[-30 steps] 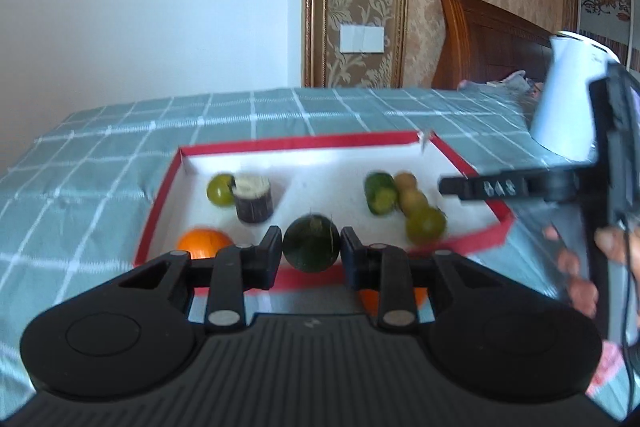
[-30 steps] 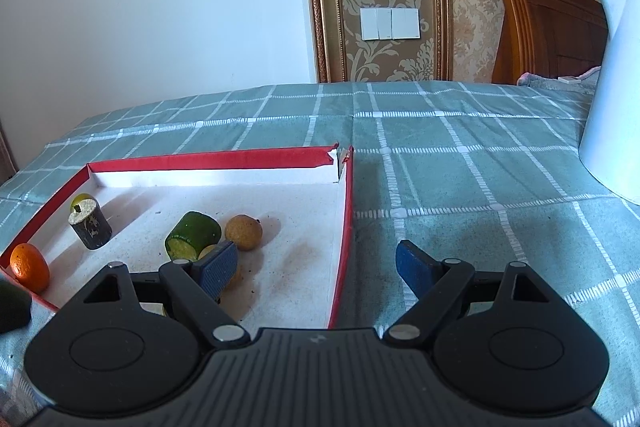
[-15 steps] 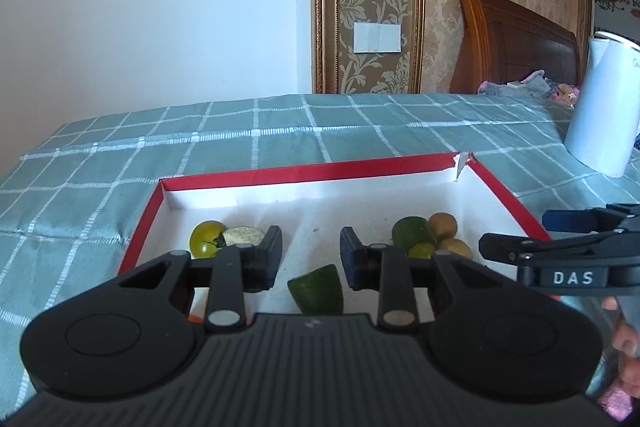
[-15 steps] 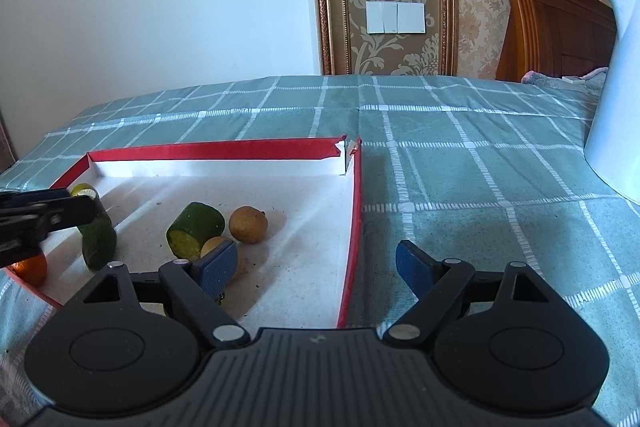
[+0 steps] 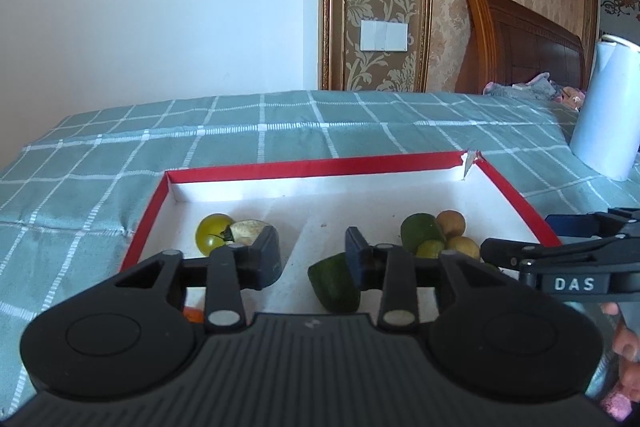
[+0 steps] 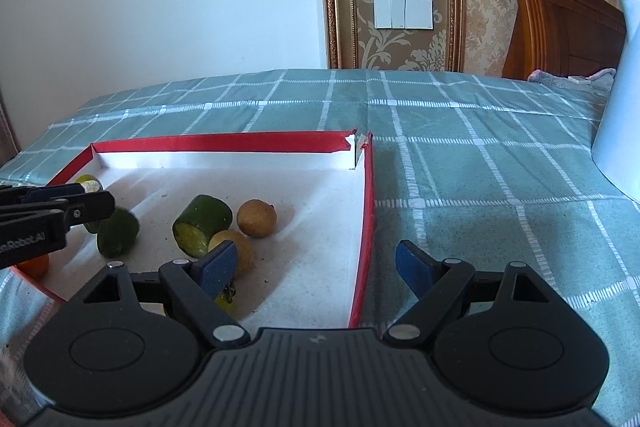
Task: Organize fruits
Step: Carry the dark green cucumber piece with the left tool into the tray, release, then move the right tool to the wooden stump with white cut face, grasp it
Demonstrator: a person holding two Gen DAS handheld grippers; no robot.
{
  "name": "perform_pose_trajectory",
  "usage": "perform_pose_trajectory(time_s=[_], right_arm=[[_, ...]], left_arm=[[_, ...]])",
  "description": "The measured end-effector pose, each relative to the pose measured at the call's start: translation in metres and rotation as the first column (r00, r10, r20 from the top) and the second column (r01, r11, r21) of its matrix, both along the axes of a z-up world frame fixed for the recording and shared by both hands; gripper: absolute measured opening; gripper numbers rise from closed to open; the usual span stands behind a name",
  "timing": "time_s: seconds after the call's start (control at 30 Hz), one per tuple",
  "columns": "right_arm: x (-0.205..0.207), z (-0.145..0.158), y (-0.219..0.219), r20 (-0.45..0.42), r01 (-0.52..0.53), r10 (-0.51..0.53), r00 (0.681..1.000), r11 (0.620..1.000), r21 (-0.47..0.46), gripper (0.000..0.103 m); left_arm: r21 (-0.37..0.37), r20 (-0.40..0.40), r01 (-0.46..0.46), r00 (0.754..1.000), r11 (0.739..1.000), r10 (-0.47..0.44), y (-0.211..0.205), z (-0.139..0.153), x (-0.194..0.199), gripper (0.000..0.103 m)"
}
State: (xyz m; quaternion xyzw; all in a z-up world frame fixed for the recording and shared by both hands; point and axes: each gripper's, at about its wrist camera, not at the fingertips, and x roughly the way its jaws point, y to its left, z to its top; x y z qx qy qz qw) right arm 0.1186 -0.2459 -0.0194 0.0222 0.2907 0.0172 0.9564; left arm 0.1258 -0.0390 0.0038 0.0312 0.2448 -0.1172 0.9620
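fruits (image 6: 256, 217) in red-rimmed tray (image 6: 362, 227), checked cloth (image 6: 480, 163)

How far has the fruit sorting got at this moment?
Done: several fruits lie in the red-edged tray, among them a cucumber piece and a brown round fruit. In hand: the left gripper is opening, and a dark green piece sits on the tray floor by its right finger. Left: none visible outside the tray; the right gripper is open and empty.

Left claw (image 5: 312, 259) jaws opening; right claw (image 6: 316, 267) jaws spread wide, empty.
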Motion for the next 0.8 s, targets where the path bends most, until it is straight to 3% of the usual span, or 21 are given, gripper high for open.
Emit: perform_pose_trajectory(time_s=[0.1,0.43,0.5,0.8], right_arm=[[0.000,0.000,0.001,0.001,0.000,0.000,1.000,1.000,0.002,0.087],[0.001,-0.001,0.000,-0.001,0.012,-0.012,1.000,1.000,-0.006,0.087],[0.001,-0.002,0.000,-0.002,0.015,-0.015,1.000,1.000,-0.006,0.087],[0.000,-0.002,-0.002,0.008,0.022,-0.022,1.000,1.000,-0.001,0.087]], left_arm=[[-0.007,0.024,-0.007,1.000,1.000,0.007,0.006,0.004,-0.012,0.049],[0.001,0.015,-0.018,1.000,1.000,0.018,0.023,0.006,-0.048,0.057],[0.002,0.018,-0.025,1.000,1.000,0.025,0.027,0.006,-0.056,0.069],[-0.009,-0.018,-0.031,0.999,0.999,0.031,0.040,-0.006,-0.083,0.075]])
